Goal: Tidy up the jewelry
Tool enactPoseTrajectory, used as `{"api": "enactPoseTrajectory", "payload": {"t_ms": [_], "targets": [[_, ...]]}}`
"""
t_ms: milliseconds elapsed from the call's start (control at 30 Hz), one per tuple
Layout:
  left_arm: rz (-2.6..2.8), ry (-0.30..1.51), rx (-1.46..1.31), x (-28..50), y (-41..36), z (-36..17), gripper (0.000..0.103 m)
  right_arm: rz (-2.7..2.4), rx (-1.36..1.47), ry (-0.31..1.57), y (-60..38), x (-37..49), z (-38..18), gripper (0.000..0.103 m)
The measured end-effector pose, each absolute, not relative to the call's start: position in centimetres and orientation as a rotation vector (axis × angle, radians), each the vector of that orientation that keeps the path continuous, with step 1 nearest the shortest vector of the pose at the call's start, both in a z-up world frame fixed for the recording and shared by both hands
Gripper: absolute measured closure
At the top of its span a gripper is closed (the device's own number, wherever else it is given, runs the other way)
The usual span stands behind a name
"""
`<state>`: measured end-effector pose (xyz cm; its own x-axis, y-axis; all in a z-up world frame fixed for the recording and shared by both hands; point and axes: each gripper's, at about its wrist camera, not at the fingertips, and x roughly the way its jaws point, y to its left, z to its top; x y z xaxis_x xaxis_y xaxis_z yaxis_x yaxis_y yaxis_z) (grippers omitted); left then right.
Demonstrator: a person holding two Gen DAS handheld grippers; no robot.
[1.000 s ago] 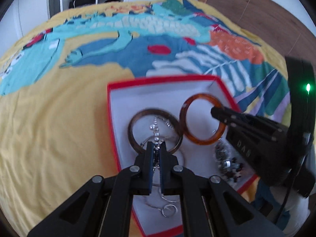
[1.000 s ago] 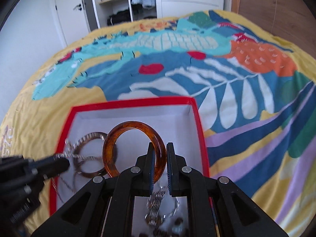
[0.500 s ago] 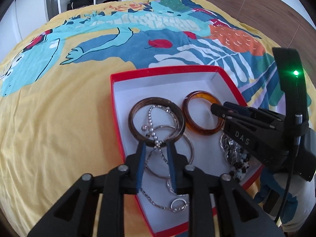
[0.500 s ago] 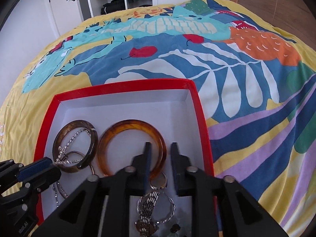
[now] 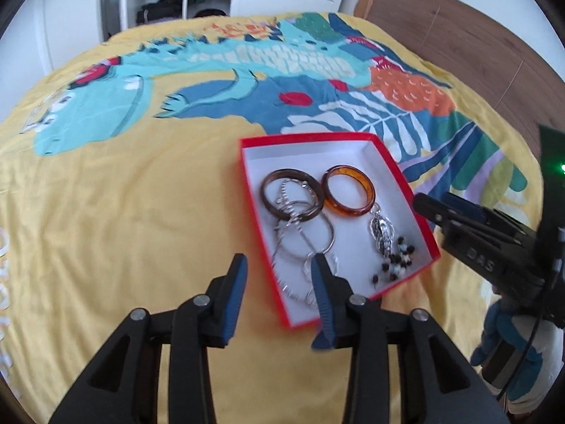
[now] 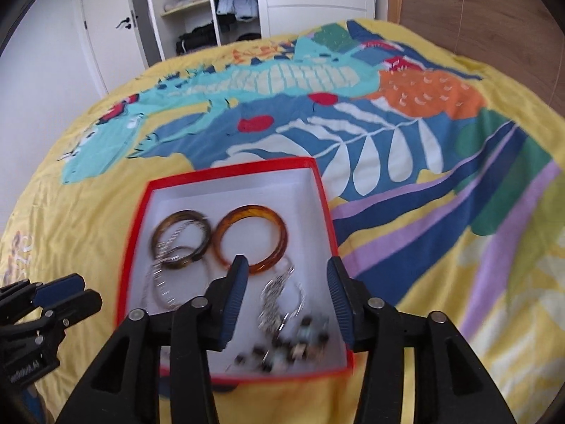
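1. A red box (image 5: 413, 190) sits on a bed (image 5: 123, 194) (bright patterned cover).
2. Inside the box: two bangles (image 5: 348, 190), chains (image 5: 303, 233), beads (image 5: 395, 261).
3. Left tongs (image 5: 279, 275) and right tongs (image 6: 286, 282) hover above the box, both opening, gripping nothing.

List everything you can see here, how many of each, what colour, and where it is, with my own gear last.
box: one, red outside, white inside, open on the bedspread
amber bangle: one, orange-brown, lying in the box
dark bangle: one, dark brown, in the box beside the amber bangle
silver chains and thin rings: a tangled few, silver, in the box
beads: several, black and white, box's near corner
bedspread: one, yellow with colourful print
wardrobe: one, white, open, beyond the bed
left gripper: black, blue pads, opening, empty
right gripper: same, opening, empty
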<state>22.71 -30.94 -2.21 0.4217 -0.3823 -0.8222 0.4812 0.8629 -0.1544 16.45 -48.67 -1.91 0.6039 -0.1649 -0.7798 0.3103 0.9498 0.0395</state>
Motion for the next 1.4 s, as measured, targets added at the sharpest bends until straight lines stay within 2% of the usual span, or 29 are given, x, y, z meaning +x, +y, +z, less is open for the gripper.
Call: {"api": "enactPoseTrajectory", "payload": {"t_ms": [133, 267, 333, 500, 633, 933, 1400], "targets": [[-0.485, 0.964, 0.098, 20.1, -26.9, 0.4, 0.064, -0.241, 0.159, 0.843, -44.5, 13.6, 0.7, 0.035], [-0.416, 0.912, 0.096, 17.0, -22.2, 3.0, 0.063, -0.191, 0.142, 0.813, -39.5, 10.6, 2.9, 0.027], [-0.383, 0.881, 0.102, 15.3, -20.2, 4.3, 0.063, -0.168, 0.131, 0.795, -36.9, 8.9, 3.8, 0.018], [-0.303, 0.815, 0.108, 10.8, -15.1, 7.0, 0.059, -0.113, 0.105, 0.767, -31.4, 5.1, 5.3, 0.012], [-0.246, 0.773, 0.126, 7.8, -11.9, 8.3, 0.057, -0.088, 0.077, 0.744, -28.2, 2.8, 6.3, 0.003], [-0.165, 0.720, 0.115, 2.9, -5.9, 10.2, 0.057, -0.069, 0.021, 0.715, -24.1, -0.6, 7.8, 0.000], [-0.087, 0.660, 0.110, -1.1, -1.9, 10.9, 0.057, -0.103, -0.026, 0.684, -22.0, -4.1, 8.3, 0.000]]}}
